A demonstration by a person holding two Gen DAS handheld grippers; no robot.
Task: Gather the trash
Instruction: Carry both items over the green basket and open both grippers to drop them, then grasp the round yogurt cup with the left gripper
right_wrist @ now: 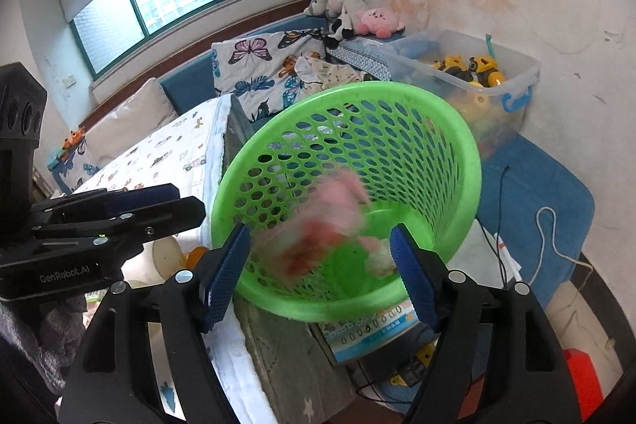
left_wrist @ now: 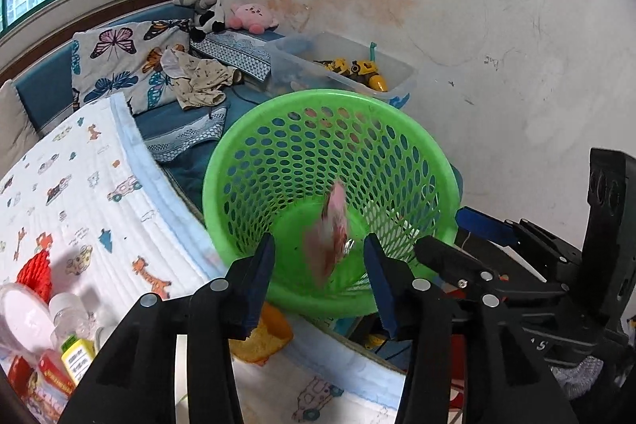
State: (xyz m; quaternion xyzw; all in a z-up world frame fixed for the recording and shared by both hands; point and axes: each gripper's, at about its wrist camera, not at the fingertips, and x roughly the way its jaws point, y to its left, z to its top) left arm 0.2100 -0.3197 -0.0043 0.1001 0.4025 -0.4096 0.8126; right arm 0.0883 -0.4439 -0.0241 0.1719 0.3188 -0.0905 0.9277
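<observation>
A green perforated basket [left_wrist: 330,96] [right_wrist: 397,88] stands tilted beside the bed, its mouth facing both cameras. My left gripper [left_wrist: 320,257] hangs open over the near rim. A blurred pink wrapper [left_wrist: 332,229] is in mid-air between its blue pads, touching neither, inside the basket's mouth. My right gripper [right_wrist: 320,241] is open too, just to the right of the left one, with blurred pink and white trash [right_wrist: 330,221] loose between its pads above the basket's floor. Each view catches the other gripper at its side: the right gripper [left_wrist: 457,233] and the left gripper [right_wrist: 183,201].
A white quilt with car prints [left_wrist: 79,193] covers the bed to the left. Bottles and packets [left_wrist: 67,324] lie at its near corner. A clear box of yellow toys [right_wrist: 477,74] stands behind the basket by the wall. Cables [right_wrist: 552,233] cross a blue mat on the right.
</observation>
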